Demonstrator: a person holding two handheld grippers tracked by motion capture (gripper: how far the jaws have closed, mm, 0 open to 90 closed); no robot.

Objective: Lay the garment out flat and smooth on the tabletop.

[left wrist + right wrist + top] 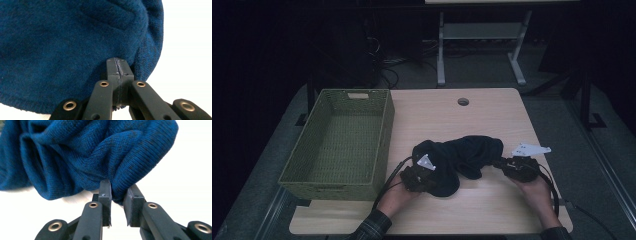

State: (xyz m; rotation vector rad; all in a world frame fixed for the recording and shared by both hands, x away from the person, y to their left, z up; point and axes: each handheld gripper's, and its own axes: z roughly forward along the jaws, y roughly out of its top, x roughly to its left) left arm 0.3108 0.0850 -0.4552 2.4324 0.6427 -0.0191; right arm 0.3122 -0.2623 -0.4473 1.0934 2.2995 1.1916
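Note:
A dark blue knit cloth [464, 150] lies bunched on the light wooden table [492, 115], towards its front. My left gripper [428, 176] is at the cloth's left end. In the left gripper view its jaws are closed tight on a thin edge of the cloth [62, 37], my left gripper [117, 62] showing just a line of fibres between the pads. My right gripper [499, 163] holds the cloth's right end. In the right gripper view a thick fold of the cloth [75, 152] is squeezed between the pads of my right gripper [117, 191].
A green woven basket [384, 132] stands on the table's left side, close to the cloth, with nothing in it. A round cable hole [463, 101] sits near the far edge. A white desk frame [441, 55] stands on the floor beyond the table.

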